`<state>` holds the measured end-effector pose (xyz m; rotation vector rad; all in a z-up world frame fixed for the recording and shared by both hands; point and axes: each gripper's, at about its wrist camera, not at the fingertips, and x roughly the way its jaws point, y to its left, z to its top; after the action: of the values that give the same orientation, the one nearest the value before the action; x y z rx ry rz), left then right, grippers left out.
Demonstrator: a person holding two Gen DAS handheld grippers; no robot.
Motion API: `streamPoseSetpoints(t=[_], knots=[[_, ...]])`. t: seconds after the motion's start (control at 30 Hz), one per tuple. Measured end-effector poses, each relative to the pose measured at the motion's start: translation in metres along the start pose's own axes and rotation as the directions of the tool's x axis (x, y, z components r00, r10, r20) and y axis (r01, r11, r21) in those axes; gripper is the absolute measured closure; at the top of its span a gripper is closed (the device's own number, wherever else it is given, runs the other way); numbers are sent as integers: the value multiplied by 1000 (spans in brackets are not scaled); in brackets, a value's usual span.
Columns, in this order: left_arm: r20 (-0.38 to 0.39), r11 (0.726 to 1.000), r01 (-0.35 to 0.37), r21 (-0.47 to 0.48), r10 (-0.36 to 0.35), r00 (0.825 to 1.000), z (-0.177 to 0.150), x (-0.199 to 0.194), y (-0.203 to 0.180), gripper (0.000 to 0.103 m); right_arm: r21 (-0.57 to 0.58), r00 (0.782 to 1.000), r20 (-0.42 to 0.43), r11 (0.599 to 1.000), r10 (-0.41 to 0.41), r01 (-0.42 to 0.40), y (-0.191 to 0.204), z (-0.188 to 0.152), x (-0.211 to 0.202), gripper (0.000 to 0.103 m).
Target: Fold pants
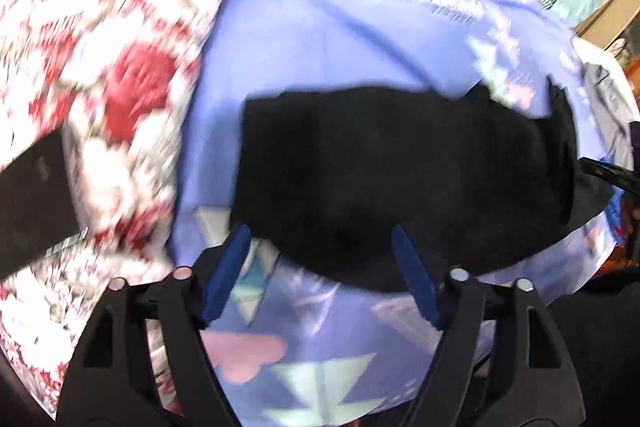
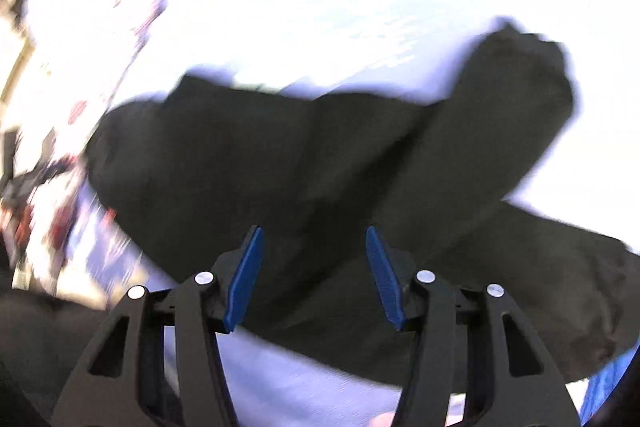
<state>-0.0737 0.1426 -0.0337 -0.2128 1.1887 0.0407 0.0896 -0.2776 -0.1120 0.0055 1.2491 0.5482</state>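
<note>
Black fabric pants stretched sideways just ahead of left hand-held gripper, spread wide, empty; right hand-held gripper half-spread directly above them.

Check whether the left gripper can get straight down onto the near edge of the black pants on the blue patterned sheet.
Probably yes. The left gripper hangs open and empty over the near edge of the black fabric pants, which lie on the blue patterned sheet. Nothing lies between the blue fingertips and the cloth.
</note>
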Motion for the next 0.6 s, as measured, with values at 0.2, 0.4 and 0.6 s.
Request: streamPoseSetpoints(t=[0.2, 0.4, 0.6], knots=[[-30, 997, 44, -59, -46, 998, 7, 43, -32, 20, 279, 960, 96, 933, -264, 229, -63, 39, -11, 47], [-156, 993, -103, -55, 94, 983, -2, 92, -44, 20, 267, 921, 102, 902, -376, 339, -52, 90, 22, 45], [-155, 988, -85, -129, 65, 986, 1, 88, -34, 20, 294, 894, 34, 859, -448, 419, -61, 125, 63, 45]])
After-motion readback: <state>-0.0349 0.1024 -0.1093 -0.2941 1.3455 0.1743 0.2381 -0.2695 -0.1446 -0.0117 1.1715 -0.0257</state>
